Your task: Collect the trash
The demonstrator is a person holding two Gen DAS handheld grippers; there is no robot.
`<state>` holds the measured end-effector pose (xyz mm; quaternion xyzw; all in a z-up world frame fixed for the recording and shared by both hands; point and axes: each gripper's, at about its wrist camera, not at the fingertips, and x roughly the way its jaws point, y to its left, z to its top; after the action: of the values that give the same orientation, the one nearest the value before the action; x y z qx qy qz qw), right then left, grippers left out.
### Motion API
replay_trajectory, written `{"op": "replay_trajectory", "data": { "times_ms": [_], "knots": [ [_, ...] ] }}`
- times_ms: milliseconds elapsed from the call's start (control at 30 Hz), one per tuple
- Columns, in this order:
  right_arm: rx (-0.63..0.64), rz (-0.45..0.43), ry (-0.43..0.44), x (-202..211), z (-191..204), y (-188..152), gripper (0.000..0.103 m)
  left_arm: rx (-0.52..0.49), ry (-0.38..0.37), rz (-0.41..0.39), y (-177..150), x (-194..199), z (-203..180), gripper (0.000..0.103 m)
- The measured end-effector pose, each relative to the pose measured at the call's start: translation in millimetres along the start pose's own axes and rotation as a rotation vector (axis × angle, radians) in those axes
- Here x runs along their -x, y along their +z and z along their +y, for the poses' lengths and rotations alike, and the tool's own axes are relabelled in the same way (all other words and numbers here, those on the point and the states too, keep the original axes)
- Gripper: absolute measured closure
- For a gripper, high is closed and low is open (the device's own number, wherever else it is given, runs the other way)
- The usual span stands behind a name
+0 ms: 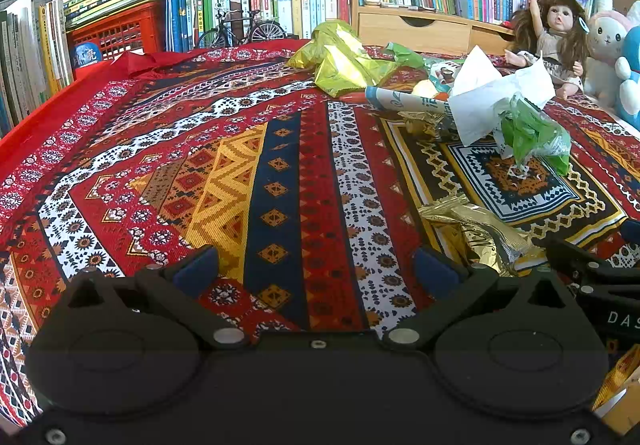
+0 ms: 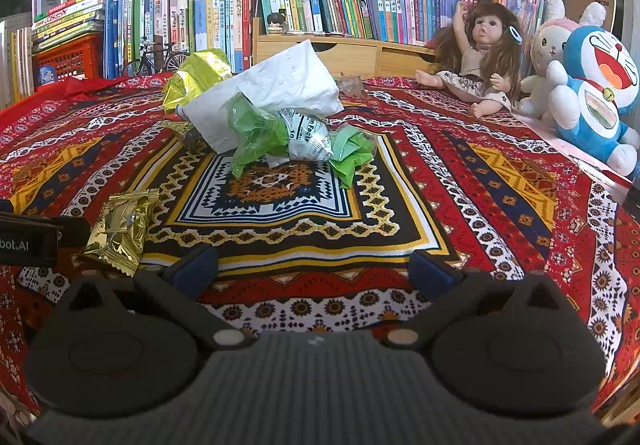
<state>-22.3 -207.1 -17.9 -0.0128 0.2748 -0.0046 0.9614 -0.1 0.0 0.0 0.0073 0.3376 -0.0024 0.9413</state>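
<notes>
Both tools hang low over the patterned red, navy and gold woven tablecloth [image 2: 500,181], and neither has hold of anything: the left gripper [image 1: 316,271] and the right gripper [image 2: 314,269] each stand with their blue-padded fingers spread wide, only cloth between them. The trash sits in two lots. Closest is a crinkled gold foil snack wrapper [image 2: 120,229], lying flat between the two tools, just beside the right gripper's left finger and the left gripper's right finger. Further back, around the cloth's middle, is a loose heap: a crumpled white paper sheet [image 2: 276,93], a scrunched green-and-clear plastic film wrapper [image 2: 288,141] touching its front, and behind them a shiny yellow-green foil bag [image 2: 200,75]. I see no bin or bag for the rubbish in either view. Trouble looks likeliest at the gold wrapper: it lies so flat that fingers closing on it could skate over the foil or pinch up a fold of cloth with it, dragging the heap along. With both tools so near it, they could also knock together. The heap is light and tangled, so gripping one piece may pull or scatter the others toward the long-haired doll in a beige dress [image 2: 480,57] and the blue-and-white plush cat toy [image 2: 596,93].
</notes>
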Motion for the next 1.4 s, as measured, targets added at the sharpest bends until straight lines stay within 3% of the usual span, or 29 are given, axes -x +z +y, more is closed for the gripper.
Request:
{"op": "replay_trajectory", "data": {
  "times_ms": [1400],
  "knots": [
    [-0.007,-0.028,0.004,1.2,-2.1,-3.9,0.000,-0.001,-0.001,-0.008,-4.0,0.9,0.7,0.000]
  ]
}}
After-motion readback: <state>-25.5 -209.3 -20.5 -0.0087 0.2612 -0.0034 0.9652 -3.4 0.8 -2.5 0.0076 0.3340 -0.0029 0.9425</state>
